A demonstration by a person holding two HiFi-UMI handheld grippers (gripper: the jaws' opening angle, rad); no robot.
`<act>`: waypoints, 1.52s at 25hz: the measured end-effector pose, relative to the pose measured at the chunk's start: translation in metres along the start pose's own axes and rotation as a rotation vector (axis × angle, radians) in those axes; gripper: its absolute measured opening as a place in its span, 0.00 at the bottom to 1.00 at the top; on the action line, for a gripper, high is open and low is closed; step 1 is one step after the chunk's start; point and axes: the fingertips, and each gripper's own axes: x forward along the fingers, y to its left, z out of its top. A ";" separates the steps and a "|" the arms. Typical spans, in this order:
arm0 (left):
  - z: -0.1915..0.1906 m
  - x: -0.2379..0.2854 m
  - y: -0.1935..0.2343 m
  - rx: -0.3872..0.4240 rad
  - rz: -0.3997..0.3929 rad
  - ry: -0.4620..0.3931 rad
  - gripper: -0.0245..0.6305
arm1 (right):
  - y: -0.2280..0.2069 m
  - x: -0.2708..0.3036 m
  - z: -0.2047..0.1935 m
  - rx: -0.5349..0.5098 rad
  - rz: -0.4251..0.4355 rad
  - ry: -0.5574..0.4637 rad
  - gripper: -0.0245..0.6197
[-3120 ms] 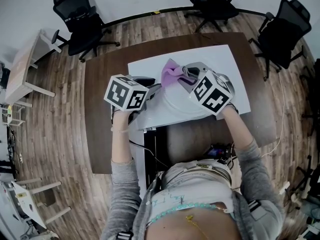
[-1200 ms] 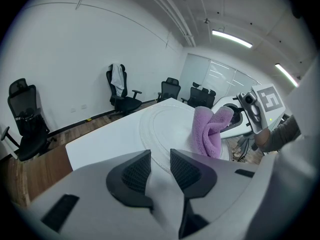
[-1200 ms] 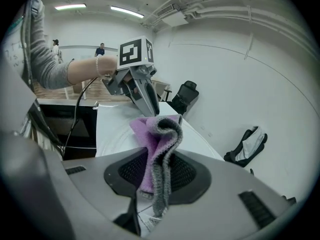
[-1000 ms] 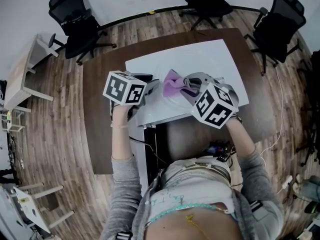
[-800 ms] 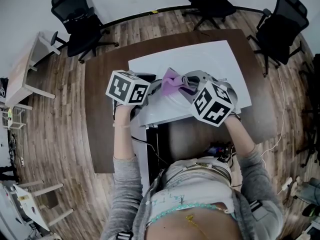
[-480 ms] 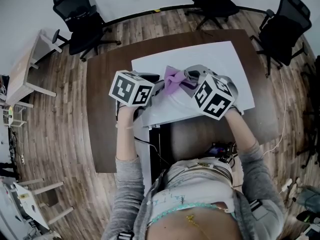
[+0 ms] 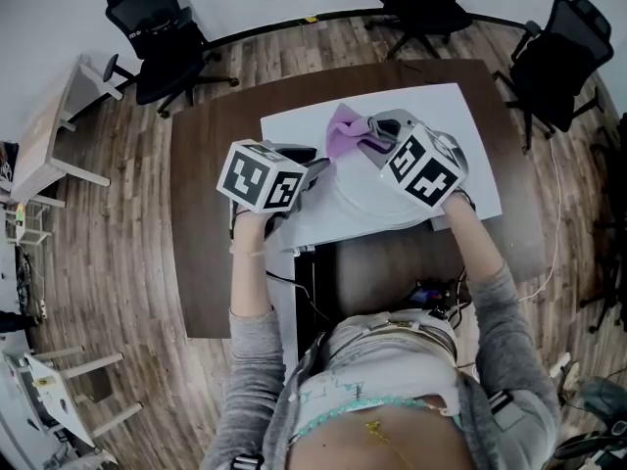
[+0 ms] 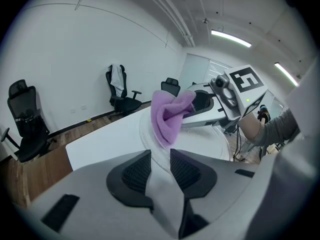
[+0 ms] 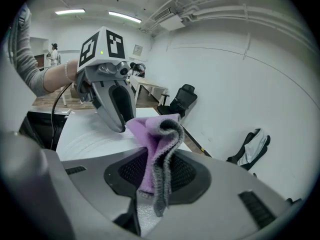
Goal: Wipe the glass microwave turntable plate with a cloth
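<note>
Two hand-held grippers worked over one glass plate, which lay on a white sheet covering the middle of a brown table.

The left gripper met the plate at its 9 o'clock edge in the head view. In its own view the two ribbed pads stood almost together, with the plate's rim running into the narrow slot between them. This reads as a clamp on the rim to steady the plate.

The right gripper was closed on a purple cloth. A folded bunch of the cloth, with a grey edge, stood up from between its pads. In the head view the cloth hung at about 11 o'clock on the plate, on or just above the far rim. Whether it actually touched the glass could not be told.

Step in hand, as a judgement: wiping was under way, with the cloth at the far-left part of the rim. How much of the surface was already done could not be read from the glass.

The next move would call for pressing the cloth flat onto the plate and sweeping it round toward 12 and 3 o'clock, or back toward 6 o'clock, while the left clamp kept the plate from turning or sliding on the sheet.

Office chairs stood well apart from the table, at 10 to 2 o'clock around the table.
</note>
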 end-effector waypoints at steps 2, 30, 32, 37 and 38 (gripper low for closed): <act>-0.001 0.001 0.000 0.000 0.000 0.000 0.23 | -0.006 0.000 -0.004 0.013 -0.020 0.000 0.21; -0.003 0.002 0.003 -0.007 -0.002 0.002 0.23 | -0.015 -0.071 -0.079 0.109 -0.153 0.110 0.21; -0.003 0.002 0.002 -0.007 -0.002 0.002 0.23 | -0.011 -0.075 -0.081 0.111 -0.159 0.113 0.21; -0.003 0.003 0.002 -0.004 0.000 0.003 0.23 | -0.002 -0.080 -0.083 0.097 -0.166 0.128 0.21; -0.003 0.004 0.003 -0.004 0.000 0.003 0.23 | 0.000 -0.081 -0.083 0.091 -0.166 0.132 0.21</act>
